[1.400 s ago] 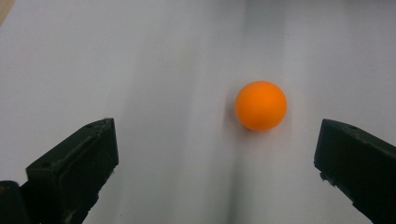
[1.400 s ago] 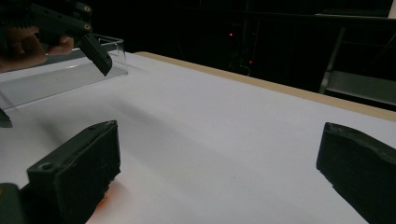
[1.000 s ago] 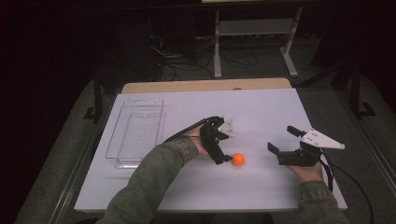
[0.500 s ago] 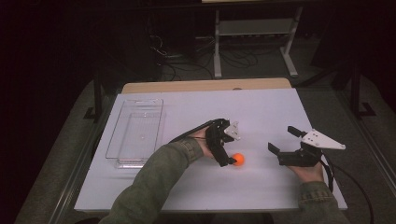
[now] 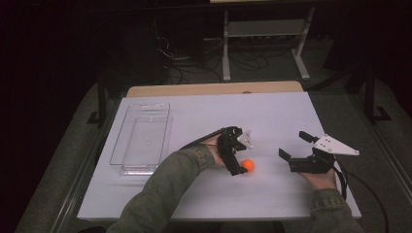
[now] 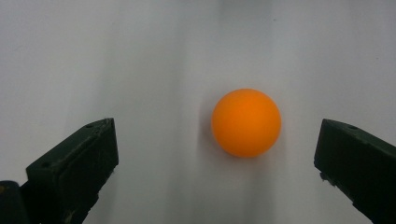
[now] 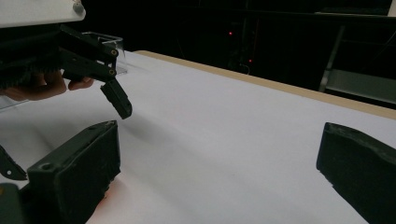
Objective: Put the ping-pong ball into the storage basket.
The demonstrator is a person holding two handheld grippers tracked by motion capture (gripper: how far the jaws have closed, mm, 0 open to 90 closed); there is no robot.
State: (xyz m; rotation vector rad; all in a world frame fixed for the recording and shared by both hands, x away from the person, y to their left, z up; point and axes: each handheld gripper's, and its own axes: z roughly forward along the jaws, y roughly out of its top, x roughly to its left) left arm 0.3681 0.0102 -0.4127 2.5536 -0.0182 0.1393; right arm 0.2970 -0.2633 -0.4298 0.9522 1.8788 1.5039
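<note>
Left gripper (image 5: 238, 162) points down at the table, jaws wide; right gripper (image 5: 297, 148) seemingly rests low, jaws spread.

1. Dim room all round, with light falling mostly on the white tabletop (image 5: 204, 111).
2. Tan wooden edge (image 5: 214, 89) showing along the far side of that white surface.
3. Grey floor (image 5: 340, 97) beyond and beside the table, darker toward the corners.
4. Pale metal shelf stand (image 5: 265, 34) standing on the floor past the far edge, legs splayed.
5. Tangle of dark cables (image 5: 189, 63) lying on the floor left of the stand.
6. Black frame legs (image 5: 99, 104) at the left side and another dark post (image 5: 371, 92) at the right.
7. Far background nearly black, with tiny red lights (image 7: 231, 33) glowing there in the right gripper view.
</note>
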